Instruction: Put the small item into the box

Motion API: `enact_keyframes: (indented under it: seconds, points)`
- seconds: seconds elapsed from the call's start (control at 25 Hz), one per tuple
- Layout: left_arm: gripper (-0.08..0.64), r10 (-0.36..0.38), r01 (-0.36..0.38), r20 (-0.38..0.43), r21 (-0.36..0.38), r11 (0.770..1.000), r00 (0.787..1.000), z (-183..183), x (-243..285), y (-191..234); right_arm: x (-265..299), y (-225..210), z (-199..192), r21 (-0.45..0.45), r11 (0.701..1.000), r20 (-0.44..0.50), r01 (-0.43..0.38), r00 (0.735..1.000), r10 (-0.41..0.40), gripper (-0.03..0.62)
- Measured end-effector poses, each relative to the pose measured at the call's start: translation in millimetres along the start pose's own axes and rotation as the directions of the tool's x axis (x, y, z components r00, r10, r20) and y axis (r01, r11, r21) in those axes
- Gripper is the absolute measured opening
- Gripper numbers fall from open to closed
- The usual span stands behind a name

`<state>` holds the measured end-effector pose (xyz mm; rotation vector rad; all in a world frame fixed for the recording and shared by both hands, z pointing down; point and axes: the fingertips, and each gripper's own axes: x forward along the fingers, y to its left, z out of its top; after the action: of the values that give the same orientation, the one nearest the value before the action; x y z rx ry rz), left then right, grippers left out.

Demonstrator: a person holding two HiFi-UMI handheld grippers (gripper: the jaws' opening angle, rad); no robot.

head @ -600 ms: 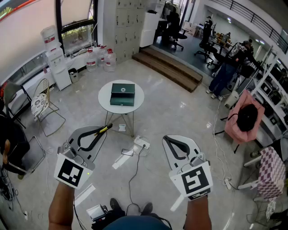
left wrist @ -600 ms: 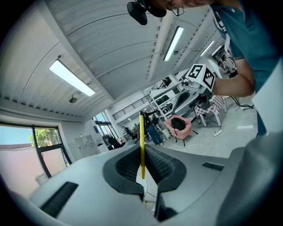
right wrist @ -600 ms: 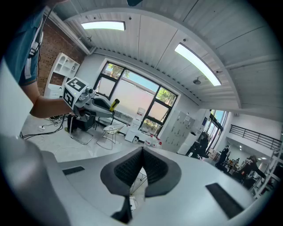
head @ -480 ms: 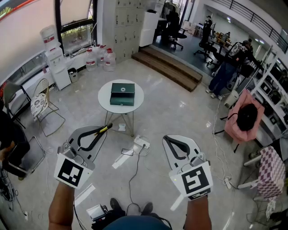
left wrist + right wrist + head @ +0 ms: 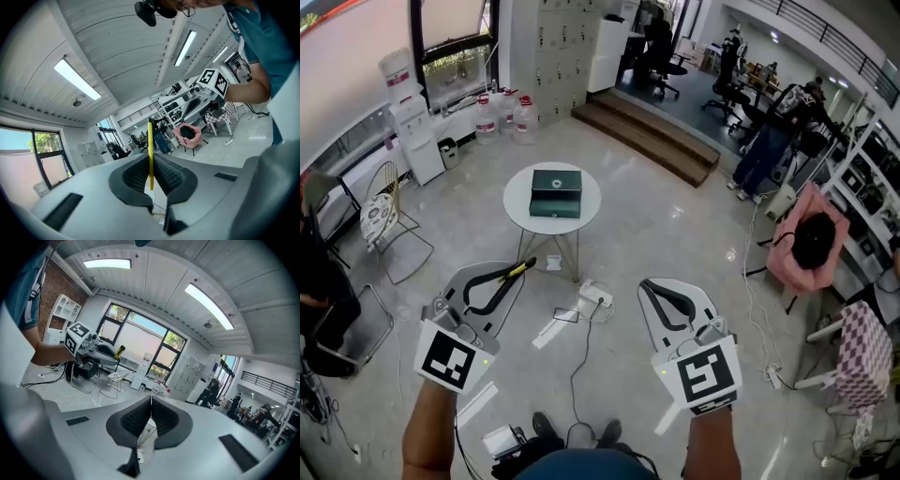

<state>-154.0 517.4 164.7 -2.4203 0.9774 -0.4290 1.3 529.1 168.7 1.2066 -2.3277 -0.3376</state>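
Observation:
A dark green box (image 5: 556, 194) lies shut on a small round white table (image 5: 517, 202), well ahead of both grippers. My left gripper (image 5: 504, 277) is shut on a thin yellow stick with a black end (image 5: 517, 268), which pokes out past the fingertips towards the table. In the left gripper view that yellow stick (image 5: 150, 152) stands pinched between the black pads (image 5: 171, 176) of the left gripper (image 5: 151, 161). My right gripper (image 5: 650, 290) is shut with nothing in it, its pads (image 5: 164, 420) pressed together around the right gripper (image 5: 150, 404) midline.
A white power strip (image 5: 595, 300) and cables lie on the glossy floor between me and the table. A wire chair (image 5: 382, 217) stands at the left, water bottles (image 5: 502, 117) at the back, wooden steps (image 5: 649, 141) beyond, a pink chair (image 5: 811, 248) at the right.
Both grippers keep their places and grip. The head view has shifted slightly, and the person at the left edge has moved.

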Motion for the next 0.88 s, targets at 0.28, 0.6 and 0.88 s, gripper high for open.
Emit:
enact_keyframes:
  seconds: [0.28,0.6,0.88]
  points:
    - [0.037,-0.014,0.014,0.011,-0.007,1.000,1.000,-23.3,-10.2,26.0,28.7,11.7,15.3,0.009,1.000,0.002,0.025,1.000,-0.025,0.038]
    - [0.037,-0.013,0.014,0.016,-0.019,1.000,1.000,-50.1,-27.3,57.2,62.8,30.7,38.5,-0.019,0.999,0.016,0.029,0.999,-0.028,0.038]
    - [0.037,0.027,-0.027,-0.027,-0.031,0.999,0.999,-76.1,0.9,71.7,104.8,5.0,25.5,-0.013,1.000,0.051,-0.008,0.999,0.008,0.038]
